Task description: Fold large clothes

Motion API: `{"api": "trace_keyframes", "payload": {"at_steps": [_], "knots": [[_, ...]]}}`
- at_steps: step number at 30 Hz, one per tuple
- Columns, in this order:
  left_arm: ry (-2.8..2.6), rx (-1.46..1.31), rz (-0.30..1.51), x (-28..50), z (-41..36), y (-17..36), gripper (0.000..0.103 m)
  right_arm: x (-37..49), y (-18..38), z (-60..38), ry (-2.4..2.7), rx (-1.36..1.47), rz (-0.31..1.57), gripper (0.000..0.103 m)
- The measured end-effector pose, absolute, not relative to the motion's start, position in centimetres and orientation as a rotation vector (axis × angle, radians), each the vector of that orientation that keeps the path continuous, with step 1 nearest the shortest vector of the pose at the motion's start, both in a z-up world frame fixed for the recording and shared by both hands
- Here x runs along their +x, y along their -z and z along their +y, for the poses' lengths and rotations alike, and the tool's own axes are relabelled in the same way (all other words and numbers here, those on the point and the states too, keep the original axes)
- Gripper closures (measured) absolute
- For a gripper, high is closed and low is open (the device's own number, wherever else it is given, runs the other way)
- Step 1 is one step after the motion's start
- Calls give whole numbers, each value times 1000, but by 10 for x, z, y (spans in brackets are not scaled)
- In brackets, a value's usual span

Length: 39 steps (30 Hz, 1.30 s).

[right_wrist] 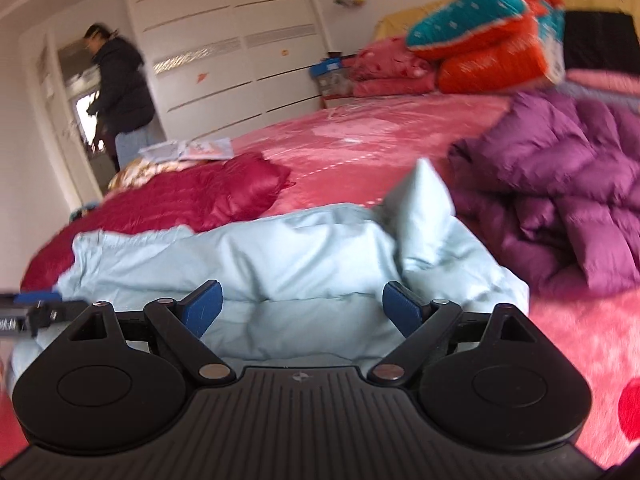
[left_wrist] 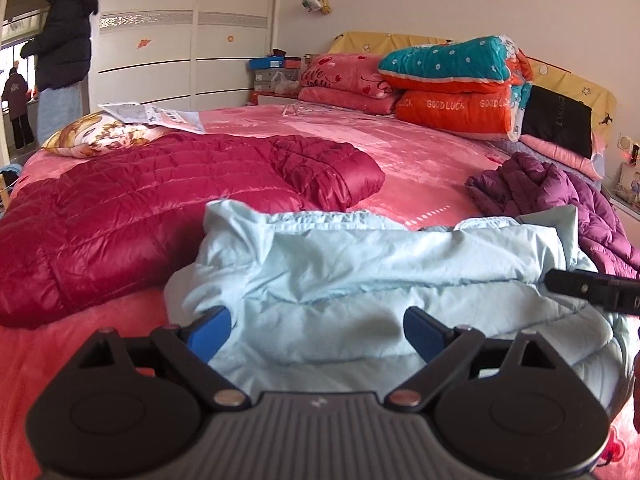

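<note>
A pale blue padded jacket (left_wrist: 360, 272) lies bunched on the pink bed, right in front of both grippers. My left gripper (left_wrist: 318, 330) is open, its blue pads spread over the jacket's near edge with nothing held. In the right wrist view the same jacket (right_wrist: 280, 248) fills the middle, and my right gripper (right_wrist: 302, 306) is open above its near fold. The right gripper's black tip (left_wrist: 592, 292) shows at the right edge of the left wrist view. The left gripper's tip (right_wrist: 36, 308) shows at the left edge of the right wrist view.
A crimson quilted jacket (left_wrist: 160, 208) lies spread to the left, a purple one (left_wrist: 560, 200) is heaped to the right. Folded quilts (left_wrist: 452, 80) are stacked at the headboard. A pillow (left_wrist: 96, 134) and papers (left_wrist: 156, 114) sit at the far left. A person (left_wrist: 60, 48) stands by the wardrobe.
</note>
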<state>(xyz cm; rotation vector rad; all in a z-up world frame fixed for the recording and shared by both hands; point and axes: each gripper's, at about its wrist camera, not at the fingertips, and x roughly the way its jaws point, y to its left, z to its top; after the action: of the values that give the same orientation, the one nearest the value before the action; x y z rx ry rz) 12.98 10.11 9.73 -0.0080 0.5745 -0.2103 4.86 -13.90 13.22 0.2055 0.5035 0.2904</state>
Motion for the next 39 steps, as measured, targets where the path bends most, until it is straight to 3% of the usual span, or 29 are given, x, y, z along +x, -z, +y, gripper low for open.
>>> {"api": "trace_keyframes", "payload": {"at_steps": [13, 21, 26, 39], "knots": [[225, 51, 622, 173, 84, -82, 7, 84, -128, -121, -191, 20, 532, 0], [9, -68, 647, 206, 125, -73, 9, 131, -118, -154, -18, 193, 585, 0], [-52, -121, 665, 212, 145, -56, 3, 138, -98, -166, 59, 256, 637, 0], [-52, -140, 636, 216, 145, -32, 0, 142, -74, -151, 89, 208, 678, 0]]}}
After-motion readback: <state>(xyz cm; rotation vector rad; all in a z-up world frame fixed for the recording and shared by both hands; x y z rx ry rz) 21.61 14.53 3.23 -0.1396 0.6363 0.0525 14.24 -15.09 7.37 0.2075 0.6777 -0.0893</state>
